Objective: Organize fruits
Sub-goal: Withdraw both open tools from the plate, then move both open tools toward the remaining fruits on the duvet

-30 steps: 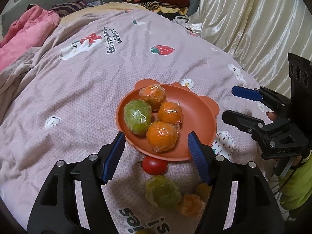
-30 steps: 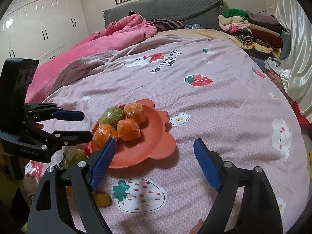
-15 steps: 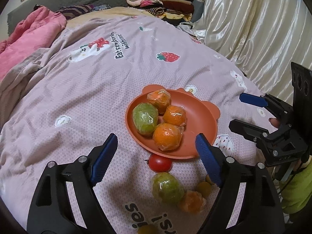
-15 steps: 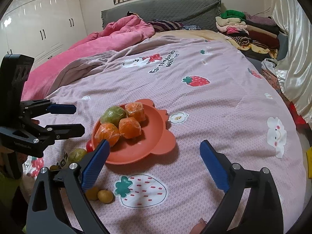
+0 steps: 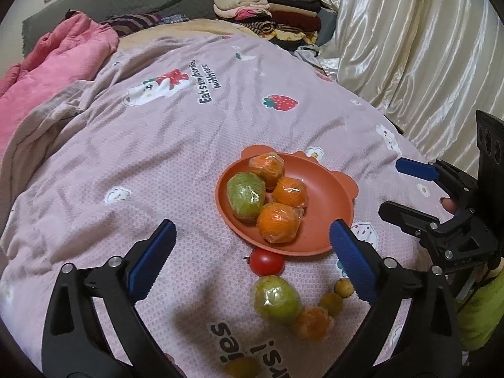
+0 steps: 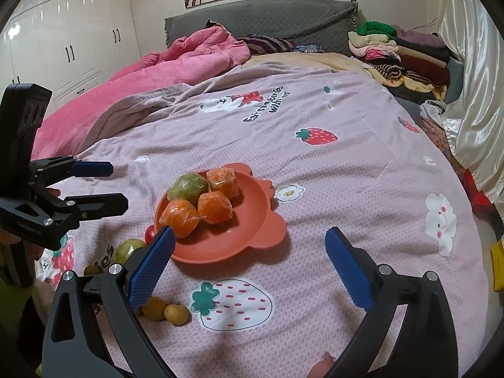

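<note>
While both jaws have just been opening, nothing between them, left gripper [image 5: 252, 252] and right gripper [image 6: 249, 252] stand wide; four wrapped fruits sit on the plate [image 5: 327, 195], loose fruit [image 5: 277, 296] at its six o'clock awaits pickup.

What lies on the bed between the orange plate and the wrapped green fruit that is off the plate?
A red tomato, seen in the left wrist view, sits between the plate and green fruit.

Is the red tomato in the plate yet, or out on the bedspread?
Out. The tomato lies on the bedspread against the plate's near rim; only four wrapped fruits are inside.
</note>
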{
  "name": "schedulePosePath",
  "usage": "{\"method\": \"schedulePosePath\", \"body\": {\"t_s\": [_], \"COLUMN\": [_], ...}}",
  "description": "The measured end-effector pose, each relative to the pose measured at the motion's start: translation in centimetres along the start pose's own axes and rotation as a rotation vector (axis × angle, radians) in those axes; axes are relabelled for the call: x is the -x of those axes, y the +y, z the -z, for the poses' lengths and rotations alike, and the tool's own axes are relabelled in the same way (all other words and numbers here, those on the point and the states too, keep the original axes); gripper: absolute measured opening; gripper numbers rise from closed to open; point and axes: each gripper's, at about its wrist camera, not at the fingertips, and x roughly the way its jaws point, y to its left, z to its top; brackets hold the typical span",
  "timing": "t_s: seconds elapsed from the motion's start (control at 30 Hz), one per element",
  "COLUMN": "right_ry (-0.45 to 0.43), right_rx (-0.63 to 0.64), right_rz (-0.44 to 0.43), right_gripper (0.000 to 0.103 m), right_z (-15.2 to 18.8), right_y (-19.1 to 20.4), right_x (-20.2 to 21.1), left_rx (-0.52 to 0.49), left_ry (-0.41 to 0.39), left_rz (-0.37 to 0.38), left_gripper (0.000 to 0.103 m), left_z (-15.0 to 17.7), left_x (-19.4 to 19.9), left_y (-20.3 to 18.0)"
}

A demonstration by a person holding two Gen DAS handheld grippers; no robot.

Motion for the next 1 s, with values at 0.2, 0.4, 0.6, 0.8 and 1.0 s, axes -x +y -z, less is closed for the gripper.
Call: {"method": "schedulePosePath", "body": {"t_s": [0.2, 0.4, 0.6, 0.8, 1.0], "right_ry": [-0.011, -0.020, -0.022, -0.024, -0.030], "right_rx": [0.012, 0.024, 0.028, 0.034, 0.039], "right_rz": [0.002, 0.000, -0.001, 0.001, -0.001], "right_gripper": [0.098, 0.098, 0.098, 0.098, 0.098], "right_z": [-0.1, -0.1, -0.1, 0.2, 0.2], "right_y": [0.5, 1.0, 1.3, 1.8, 2.2], "right_x": [0.5, 0.8, 1.0, 1.6, 2.1], "left_rx": [0.014, 0.020, 0.029, 0.041, 0.042], "left_ry": [-0.013, -0.017, -0.026, -0.038, -0.044], "left_rz": [-0.012, -0.015, -0.018, -0.017, -0.018], "left_gripper": [0.093, 0.093, 0.093, 0.093, 0.093], "left_z": [0.1, 0.3, 0.6, 0.9, 1.2], "left_x": [0.6, 1.0, 1.5, 2.1, 2.5], "left_y": [0.5, 0.6, 0.7, 1.0, 1.0]}}
